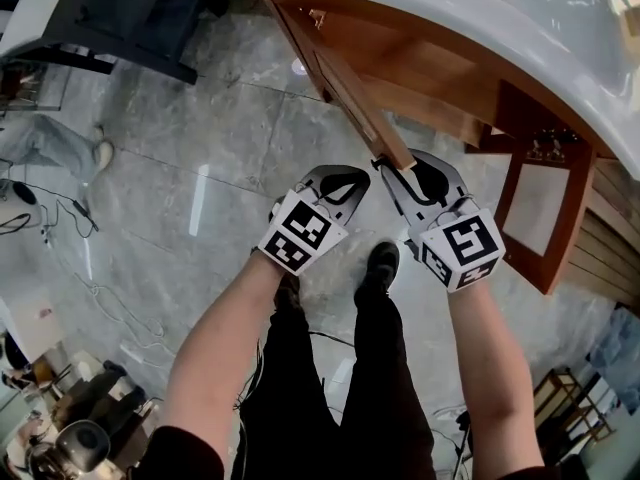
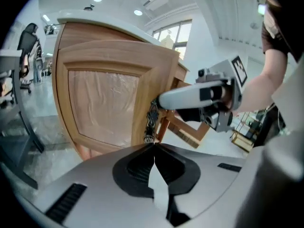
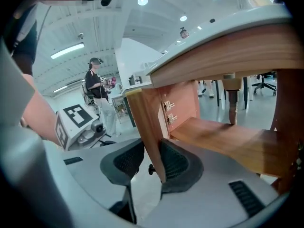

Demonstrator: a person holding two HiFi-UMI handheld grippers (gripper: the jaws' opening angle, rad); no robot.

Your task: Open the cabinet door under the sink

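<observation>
From the head view, the cabinet door stood swung out from under the white sink, with the right gripper at its free edge and the left gripper just beside it, clear of the wood. In the left gripper view, the left gripper's fingers were pressed together on nothing, facing the door's panelled front. In the right gripper view, the right gripper's fingers pinched the door's edge.

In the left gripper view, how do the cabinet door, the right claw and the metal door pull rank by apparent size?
Largest: cabinet door.
Then: right claw.
Smallest: metal door pull.
</observation>
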